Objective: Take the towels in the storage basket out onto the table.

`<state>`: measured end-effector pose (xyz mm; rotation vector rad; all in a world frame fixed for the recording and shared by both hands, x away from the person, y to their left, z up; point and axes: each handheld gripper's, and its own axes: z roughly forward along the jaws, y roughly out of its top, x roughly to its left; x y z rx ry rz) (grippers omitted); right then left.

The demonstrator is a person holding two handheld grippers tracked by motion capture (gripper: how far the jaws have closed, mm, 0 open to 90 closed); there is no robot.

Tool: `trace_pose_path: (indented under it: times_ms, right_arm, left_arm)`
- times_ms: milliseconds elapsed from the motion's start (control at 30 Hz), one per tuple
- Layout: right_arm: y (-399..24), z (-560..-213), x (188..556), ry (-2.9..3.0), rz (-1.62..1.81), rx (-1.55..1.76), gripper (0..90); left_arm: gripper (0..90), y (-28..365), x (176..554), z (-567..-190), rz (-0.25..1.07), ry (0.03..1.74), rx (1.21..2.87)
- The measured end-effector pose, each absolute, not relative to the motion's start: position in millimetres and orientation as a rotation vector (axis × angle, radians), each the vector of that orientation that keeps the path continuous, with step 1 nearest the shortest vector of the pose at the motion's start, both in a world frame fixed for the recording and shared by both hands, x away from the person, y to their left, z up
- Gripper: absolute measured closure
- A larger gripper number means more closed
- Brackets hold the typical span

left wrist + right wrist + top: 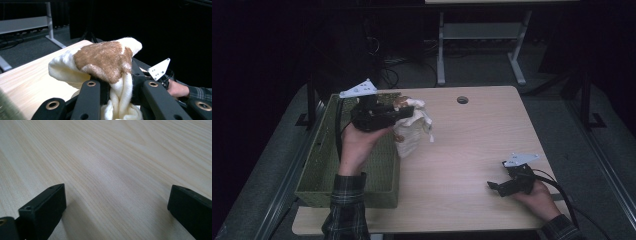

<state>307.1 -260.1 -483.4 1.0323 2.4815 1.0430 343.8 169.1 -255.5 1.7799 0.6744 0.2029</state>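
Note:
A cream cloth with a brown patch (412, 127) hangs above the table beside the green basket (319, 175). My left gripper (409, 112) is shut on its top. In the left gripper view the cloth (105, 60) bunches between the black jaws, and my left gripper (117, 90) pinches a twisted fold. Near the table's front right corner my right gripper (493, 186) rests low in a hand, its jaws wide apart. In the right gripper view my right gripper (116, 202) has bare wood grain between its jaws.
The light wooden table (472, 145) has a round cable hole (462, 100) near its far edge. The green perforated basket stands along the table's left side. A white desk frame (482, 35) stands on the dark floor behind.

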Motion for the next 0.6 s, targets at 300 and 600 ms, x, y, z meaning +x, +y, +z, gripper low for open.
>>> trace_pose_path:
  times_ms: [300,600]
  right_arm:
    - [-260,-483,307,2.479,1.042,1.035,1.4]
    - [-262,-483,308,2.482,1.046,1.037,1.5]
  left_arm:
    - [75.1,124,347,-262,0.181,0.619,1.811]
    - [75.1,93,348,-278,0.126,0.586,1.818]
